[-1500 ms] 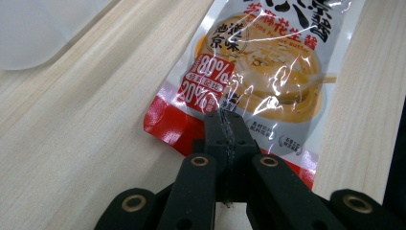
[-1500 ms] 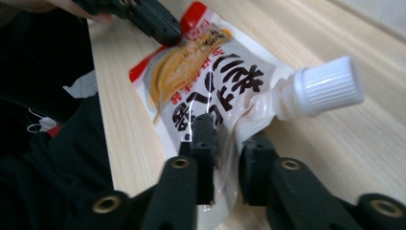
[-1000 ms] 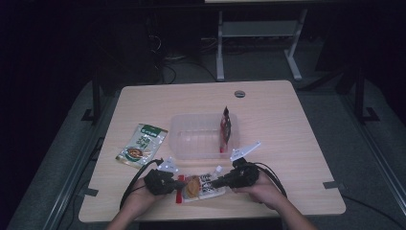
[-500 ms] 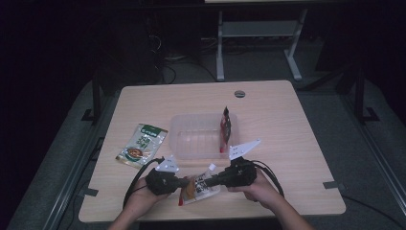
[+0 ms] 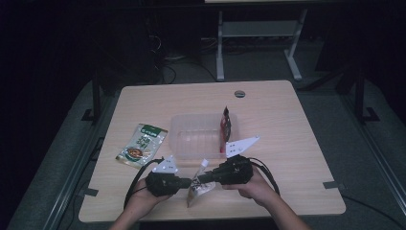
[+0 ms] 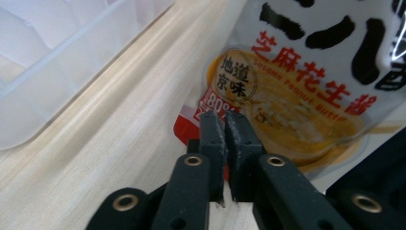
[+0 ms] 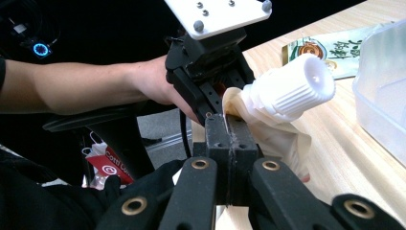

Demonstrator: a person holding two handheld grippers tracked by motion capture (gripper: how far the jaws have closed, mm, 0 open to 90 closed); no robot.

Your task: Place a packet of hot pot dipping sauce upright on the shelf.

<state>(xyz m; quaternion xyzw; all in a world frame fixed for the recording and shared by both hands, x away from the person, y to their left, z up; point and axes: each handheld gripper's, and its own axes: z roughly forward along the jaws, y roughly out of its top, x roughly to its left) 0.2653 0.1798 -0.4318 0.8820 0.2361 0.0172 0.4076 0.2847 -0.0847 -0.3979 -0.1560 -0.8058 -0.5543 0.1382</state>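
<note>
Left to right: green packet (image 5: 141,149) lies flat on table (image 5: 287,124); left gripper (image 5: 186,182) and right gripper (image 5: 205,178), jaws pinched on the spouted sauce pouch (image 5: 198,187), hold it at the near edge, probably mid-lift; next, carry it forward into the clear tray (image 5: 196,135).

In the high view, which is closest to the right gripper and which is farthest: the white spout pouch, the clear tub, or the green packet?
1. White spout pouch: pinched in the right gripper, at the table's near edge.
2. Clear tub: just beyond, mid-table.
3. Green packet: farthest, off on the left side.
</note>
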